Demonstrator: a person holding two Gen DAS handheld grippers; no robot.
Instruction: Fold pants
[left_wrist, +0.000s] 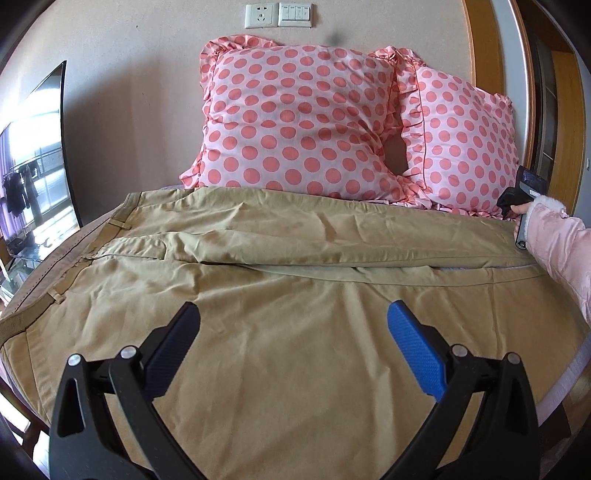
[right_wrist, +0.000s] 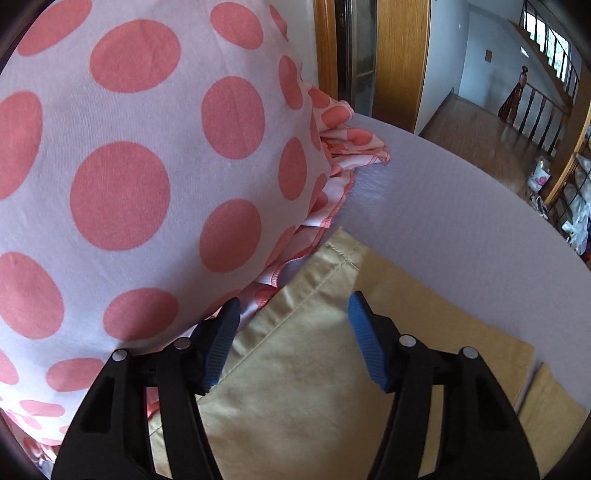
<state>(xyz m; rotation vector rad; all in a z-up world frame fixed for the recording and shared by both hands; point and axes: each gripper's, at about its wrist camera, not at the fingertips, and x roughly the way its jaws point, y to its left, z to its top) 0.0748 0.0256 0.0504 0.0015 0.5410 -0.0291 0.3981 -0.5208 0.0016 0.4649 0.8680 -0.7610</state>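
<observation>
Khaki pants (left_wrist: 258, 295) lie spread across the bed, waistband at the left, legs running to the right, one leg folded partly over the other. My left gripper (left_wrist: 293, 317) is open and empty, hovering over the near leg. My right gripper (right_wrist: 293, 299) is open and empty just above the hem end of the far pant leg (right_wrist: 314, 350), next to a pillow. In the left wrist view the right gripper's body (left_wrist: 517, 199) shows at the far right, held by a hand in a pink sleeve; its fingers are hidden there.
Two pink polka-dot pillows (left_wrist: 303, 122) (right_wrist: 129, 166) lean against the wall behind the pants. The lilac bed sheet (right_wrist: 443, 221) ends at a curved edge on the right. A TV (left_wrist: 33, 158) stands to the left. A wooden door frame (right_wrist: 399, 55) is beyond the bed.
</observation>
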